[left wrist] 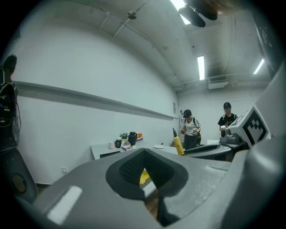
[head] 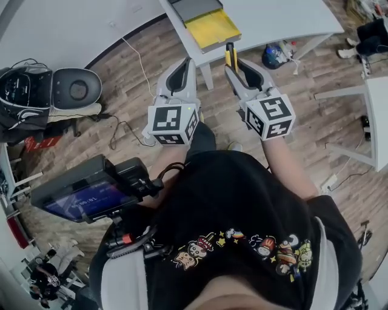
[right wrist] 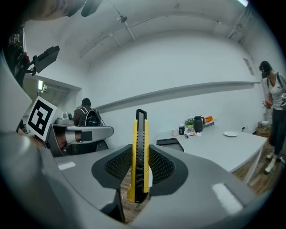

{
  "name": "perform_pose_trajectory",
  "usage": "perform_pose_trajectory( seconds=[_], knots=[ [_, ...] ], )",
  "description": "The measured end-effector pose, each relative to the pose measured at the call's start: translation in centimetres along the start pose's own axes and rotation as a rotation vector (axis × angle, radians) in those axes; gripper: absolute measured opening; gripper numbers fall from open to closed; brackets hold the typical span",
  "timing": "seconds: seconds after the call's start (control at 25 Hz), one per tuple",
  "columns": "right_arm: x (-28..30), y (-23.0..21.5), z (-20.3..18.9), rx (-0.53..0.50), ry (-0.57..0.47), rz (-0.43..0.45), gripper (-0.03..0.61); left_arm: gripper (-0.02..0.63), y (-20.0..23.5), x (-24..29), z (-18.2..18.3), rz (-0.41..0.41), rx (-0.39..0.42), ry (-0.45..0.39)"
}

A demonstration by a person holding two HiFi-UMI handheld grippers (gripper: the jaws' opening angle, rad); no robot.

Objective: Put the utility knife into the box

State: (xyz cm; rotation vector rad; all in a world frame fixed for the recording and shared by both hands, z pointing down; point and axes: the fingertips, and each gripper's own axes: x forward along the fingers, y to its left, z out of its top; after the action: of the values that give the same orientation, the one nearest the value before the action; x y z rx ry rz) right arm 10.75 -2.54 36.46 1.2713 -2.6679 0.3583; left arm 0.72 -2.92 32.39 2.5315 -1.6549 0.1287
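Observation:
A yellow and black utility knife [head: 230,56] stands upright between the jaws of my right gripper [head: 234,63], which is shut on it. In the right gripper view the knife [right wrist: 140,161] rises above the right gripper [right wrist: 141,154]. The box [head: 213,28], with a yellow inside, lies open on the white table [head: 273,18], just ahead of and a little left of the knife tip. A grey lid [head: 194,7] lies behind it. My left gripper [head: 189,61] hangs beside the right one, shut and holding nothing. Its tips meet in the left gripper view [left wrist: 144,152], where the knife [left wrist: 178,144] shows at right.
A dark round object [head: 274,56] lies under the table beside a table leg [head: 206,75]. A grey and black seat-like unit [head: 76,91] stands at the left, with a cable [head: 130,54] on the wood floor. Another white table [head: 379,115] is at the right. Two people [left wrist: 190,127] stand far off.

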Motion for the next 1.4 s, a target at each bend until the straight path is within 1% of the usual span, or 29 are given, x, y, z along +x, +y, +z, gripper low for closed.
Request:
perform_pose_trajectory(
  seconds=[0.08, 0.12, 0.32, 0.4, 0.52, 0.64, 0.76, 1.0, 1.12, 1.28, 1.4],
  knots=[
    [3.6, -0.2, 0.2, 0.011, 0.021, -0.019, 0.14, 0.0, 3.1, 2.0, 0.0, -0.021, -0.013, 0.005],
    [4.2, -0.3, 0.2, 0.015, 0.025, -0.028, 0.14, 0.002, 3.5, 2.4, 0.1, -0.031, -0.015, 0.003],
    [3.3, -1.2, 0.3, 0.025, 0.018, -0.08, 0.14, 0.0, 1.7, 3.1, 0.2, -0.092, -0.011, -0.003],
    [5.9, -1.8, 0.3, 0.034, 0.036, -0.11, 0.14, 0.0, 3.8, 5.0, -0.4, -0.118, -0.03, 0.011],
    [11.7, -2.6, 0.0, 0.038, 0.101, -0.143, 0.14, 0.0, 8.7, 8.5, -1.5, -0.15, -0.068, 0.041],
    [14.3, -3.4, -0.5, 0.036, 0.147, -0.165, 0.14, 0.0, 10.6, 10.2, -1.9, -0.17, -0.087, 0.053],
    [15.9, -4.4, -1.0, 0.03, 0.177, -0.172, 0.14, 0.0, 11.4, 11.4, -2.6, -0.172, -0.097, 0.062],
    [21.0, -6.2, -2.2, 0.026, 0.257, -0.149, 0.14, 0.001, 14.5, 15.2, -5.2, -0.152, -0.139, 0.124],
    [22.7, -7.9, -3.3, 0.016, 0.286, -0.136, 0.14, 0.002, 14.6, 17.3, -6.3, -0.147, -0.142, 0.145],
    [24.9, -9.3, -4.9, -0.002, 0.353, -0.106, 0.14, 0.002, 14.9, 18.5, -7.5, -0.126, -0.16, 0.188],
    [26.5, -10.3, -6.2, -0.022, 0.406, -0.088, 0.14, 0.0, 15.3, 19.2, -7.8, -0.112, -0.167, 0.203]
  ],
)
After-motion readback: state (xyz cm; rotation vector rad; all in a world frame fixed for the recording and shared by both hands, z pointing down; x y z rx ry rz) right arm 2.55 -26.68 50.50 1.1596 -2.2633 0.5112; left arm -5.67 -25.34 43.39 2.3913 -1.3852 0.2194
